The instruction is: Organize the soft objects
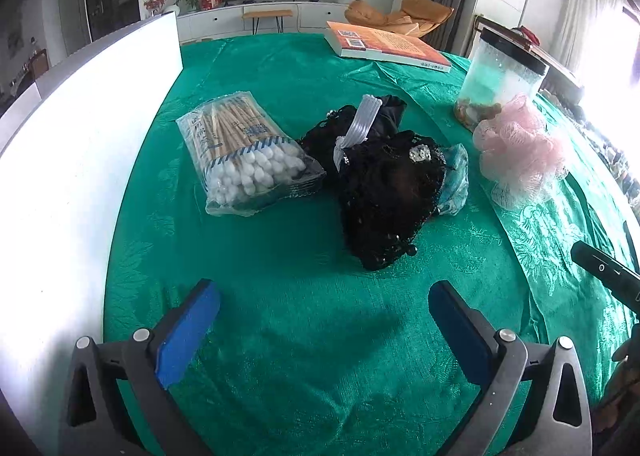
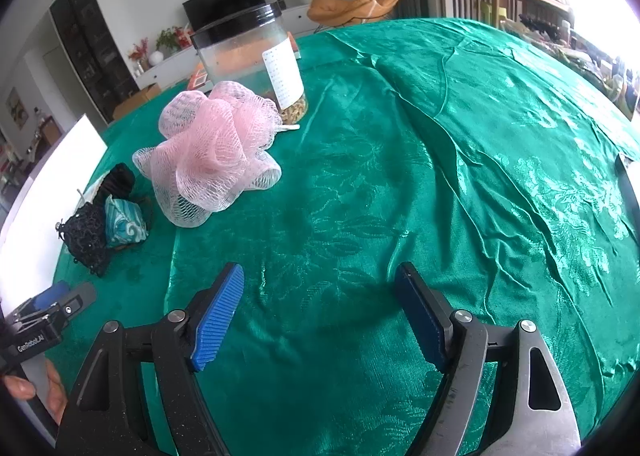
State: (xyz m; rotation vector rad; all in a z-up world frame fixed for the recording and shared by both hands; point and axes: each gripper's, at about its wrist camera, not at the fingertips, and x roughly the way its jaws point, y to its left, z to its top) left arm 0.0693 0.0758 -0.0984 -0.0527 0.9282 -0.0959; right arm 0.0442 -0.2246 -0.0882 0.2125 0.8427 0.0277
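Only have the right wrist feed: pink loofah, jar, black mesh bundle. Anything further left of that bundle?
Observer: Yes, a bag of cotton swabs lies close beside the black mesh bundle.
Operator: Left claw state?
Observer: The left claw is open, with nothing between its pads, over bare green cloth.
Operator: Anything on top of the bundle?
Observer: A white ribbed band lies across its far part.

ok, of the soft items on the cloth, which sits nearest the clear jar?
The pink mesh bath pouf, right in front of the jar. The black lace bundle and cotton swab bag lie farther off.
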